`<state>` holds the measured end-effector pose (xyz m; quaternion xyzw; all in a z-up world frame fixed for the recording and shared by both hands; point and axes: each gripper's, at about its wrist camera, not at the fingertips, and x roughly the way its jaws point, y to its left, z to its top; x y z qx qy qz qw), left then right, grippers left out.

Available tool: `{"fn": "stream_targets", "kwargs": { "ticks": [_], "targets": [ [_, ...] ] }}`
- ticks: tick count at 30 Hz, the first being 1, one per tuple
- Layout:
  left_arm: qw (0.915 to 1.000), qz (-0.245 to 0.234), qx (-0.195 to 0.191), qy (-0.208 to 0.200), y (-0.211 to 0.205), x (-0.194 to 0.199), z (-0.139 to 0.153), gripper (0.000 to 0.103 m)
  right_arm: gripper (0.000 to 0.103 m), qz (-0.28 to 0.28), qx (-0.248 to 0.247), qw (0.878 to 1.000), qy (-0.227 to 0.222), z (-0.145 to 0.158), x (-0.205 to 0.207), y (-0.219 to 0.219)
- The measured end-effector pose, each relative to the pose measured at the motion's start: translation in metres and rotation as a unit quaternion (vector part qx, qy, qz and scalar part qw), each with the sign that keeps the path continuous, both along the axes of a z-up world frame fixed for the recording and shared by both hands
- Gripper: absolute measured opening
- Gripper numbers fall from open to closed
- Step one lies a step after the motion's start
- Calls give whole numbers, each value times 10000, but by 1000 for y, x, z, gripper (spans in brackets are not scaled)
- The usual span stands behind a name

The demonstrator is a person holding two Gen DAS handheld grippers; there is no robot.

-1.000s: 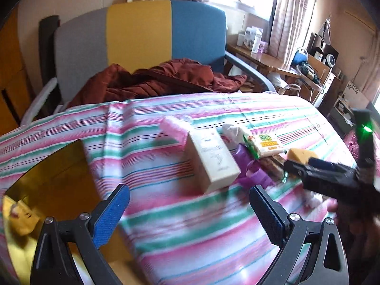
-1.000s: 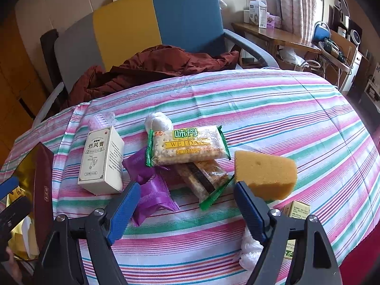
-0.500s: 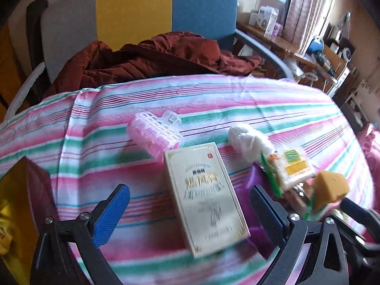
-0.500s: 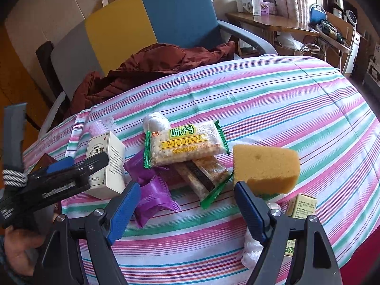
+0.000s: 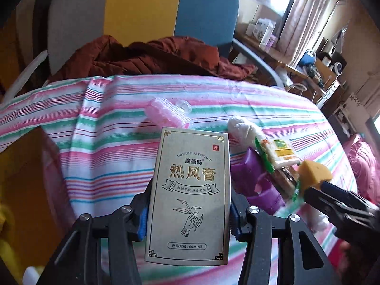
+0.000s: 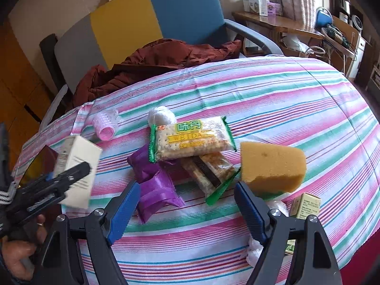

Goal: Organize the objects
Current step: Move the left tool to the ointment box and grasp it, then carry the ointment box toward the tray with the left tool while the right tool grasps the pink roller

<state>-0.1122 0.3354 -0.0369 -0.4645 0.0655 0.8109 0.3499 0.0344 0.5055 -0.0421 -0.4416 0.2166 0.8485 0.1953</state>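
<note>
Left claw clamped on cream box, right claw wide open, empty, striped cloth bare toward far edge

A matt cardboard box, a porous sponge, glossy plastic cracker wrapper and crinkled purple bag lie on striped woven cloth.

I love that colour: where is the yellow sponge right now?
In the right wrist view the yellow sponge lies on the striped tablecloth, right of the cracker packet, just beyond the open right hand-held gripper.
</note>
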Motion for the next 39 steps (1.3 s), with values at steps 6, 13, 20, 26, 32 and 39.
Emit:
{"fn": "stream_targets", "kwargs": {
  "ticks": [6, 13, 20, 26, 32, 39],
  "targets": [
    [9993, 55, 315, 180, -50, 12, 24, 52, 83, 533, -25, 9985, 150, 12, -28, -23],
    [9975, 279, 633, 157, -100, 12, 35, 52, 83, 1392, 483, 9890, 156, 18, -103, -65],
    [9944, 448, 953, 46, -138, 12, 44, 52, 83, 1976, 930, 9745, -513, -18, -183, -79],
    [9914, 779, 1043, -103, -166, 0, 44, 52, 83, 2000, 939, 9713, -876, -46, -227, -70],
    [9886, 1159, 943, -191, -192, -11, 31, 52, 66, 2038, 788, 9731, -728, -53, -236, -71],
    [9765, 1935, 891, -326, -242, -20, 15, 52, 65, 2263, 568, 9720, -262, -24, -190, -105]
  ]
}}
